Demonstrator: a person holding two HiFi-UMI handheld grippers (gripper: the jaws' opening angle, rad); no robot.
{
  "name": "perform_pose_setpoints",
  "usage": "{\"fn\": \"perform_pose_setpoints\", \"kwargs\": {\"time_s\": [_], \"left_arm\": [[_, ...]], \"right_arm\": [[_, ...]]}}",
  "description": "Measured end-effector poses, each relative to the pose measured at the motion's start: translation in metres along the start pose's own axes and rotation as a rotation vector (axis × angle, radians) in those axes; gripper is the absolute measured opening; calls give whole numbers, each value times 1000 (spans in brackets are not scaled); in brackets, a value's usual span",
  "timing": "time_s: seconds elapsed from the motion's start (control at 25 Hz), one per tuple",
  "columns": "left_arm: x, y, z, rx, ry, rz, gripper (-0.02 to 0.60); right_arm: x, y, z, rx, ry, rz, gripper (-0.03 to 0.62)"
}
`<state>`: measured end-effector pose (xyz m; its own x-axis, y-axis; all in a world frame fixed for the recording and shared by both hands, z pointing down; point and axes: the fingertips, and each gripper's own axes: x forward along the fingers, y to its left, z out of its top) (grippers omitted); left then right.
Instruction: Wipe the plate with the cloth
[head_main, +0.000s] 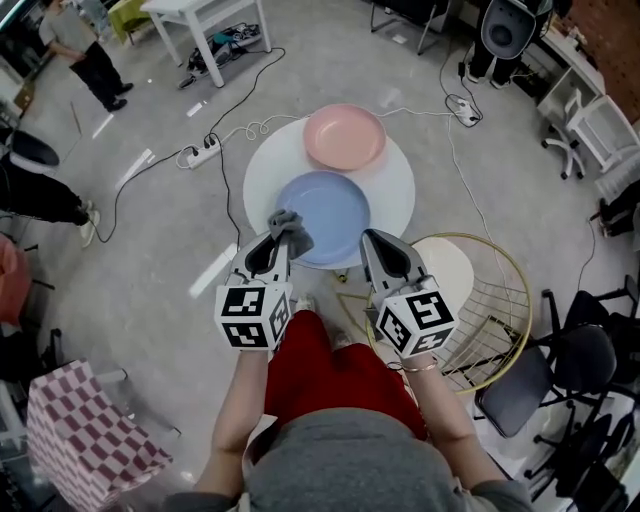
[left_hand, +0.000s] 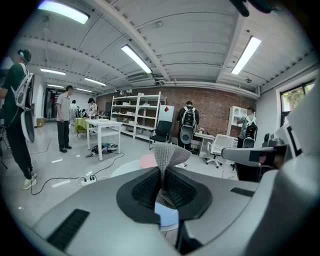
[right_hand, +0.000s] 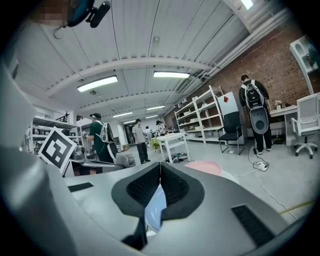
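"What's where?"

"The table is carrying a blue plate nearer the person and a pink plate behind it. The left gripper is pinching the cloth over the blue plate's near rim. The right gripper is hovering nearby, its jaws together on nothing."

"Wiping advice?"

"Probably lowering the cloth flat, pressing lightly and sweeping in circles."

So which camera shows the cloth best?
The left gripper view: the grey cloth shows close up, pinched between the left gripper's jaws. The head view shows it small, over the blue plate's edge. The right gripper view misses it.
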<state>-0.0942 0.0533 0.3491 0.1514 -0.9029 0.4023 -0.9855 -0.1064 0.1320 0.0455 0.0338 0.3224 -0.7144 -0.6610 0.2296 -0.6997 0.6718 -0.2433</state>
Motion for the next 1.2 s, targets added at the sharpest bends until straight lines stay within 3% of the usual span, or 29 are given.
{"fn": "perform_pose_setpoints", "kwargs": {"time_s": [0.6, 1.2], "left_arm": [[-61, -25, -10, -8, -58, 52, 34], [-90, -32, -6, -4, -116, 75, 34]], "right_arm": [[-42, 33, 1, -54, -41, 86, 28], [-66, 50, 5, -114, -76, 111, 28]]}}
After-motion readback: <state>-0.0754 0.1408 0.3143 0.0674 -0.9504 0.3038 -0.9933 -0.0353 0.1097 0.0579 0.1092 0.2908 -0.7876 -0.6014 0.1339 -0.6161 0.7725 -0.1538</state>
